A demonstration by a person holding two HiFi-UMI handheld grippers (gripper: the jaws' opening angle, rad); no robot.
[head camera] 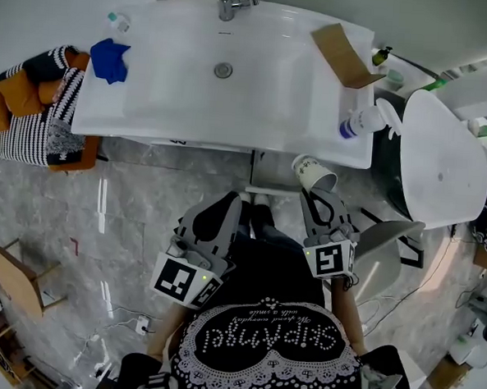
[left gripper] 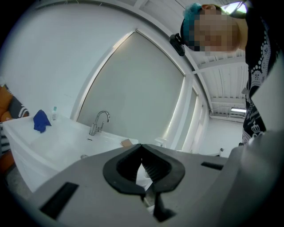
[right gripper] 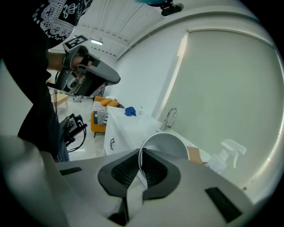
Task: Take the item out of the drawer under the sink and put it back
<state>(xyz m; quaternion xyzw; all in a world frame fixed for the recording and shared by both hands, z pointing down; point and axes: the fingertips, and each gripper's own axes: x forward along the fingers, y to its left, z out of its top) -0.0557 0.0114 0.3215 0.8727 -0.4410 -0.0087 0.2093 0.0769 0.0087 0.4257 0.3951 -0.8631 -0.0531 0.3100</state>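
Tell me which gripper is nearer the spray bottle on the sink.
Right. The right gripper, holding a paper cup, sits just below the spray bottle; the left gripper is farther away, lower and to the left.

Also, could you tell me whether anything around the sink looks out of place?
A bent piece of brown cardboard lies slanted across the right side of the sink, an odd thing there. The paper cup in the right gripper is tipped sideways, clamped by its wall. Nothing looks spilled.

Blue cloth (head camera: 109, 59) left of faucet (head camera: 231, 0); cardboard (head camera: 344, 56), spray bottle (head camera: 365, 121) right
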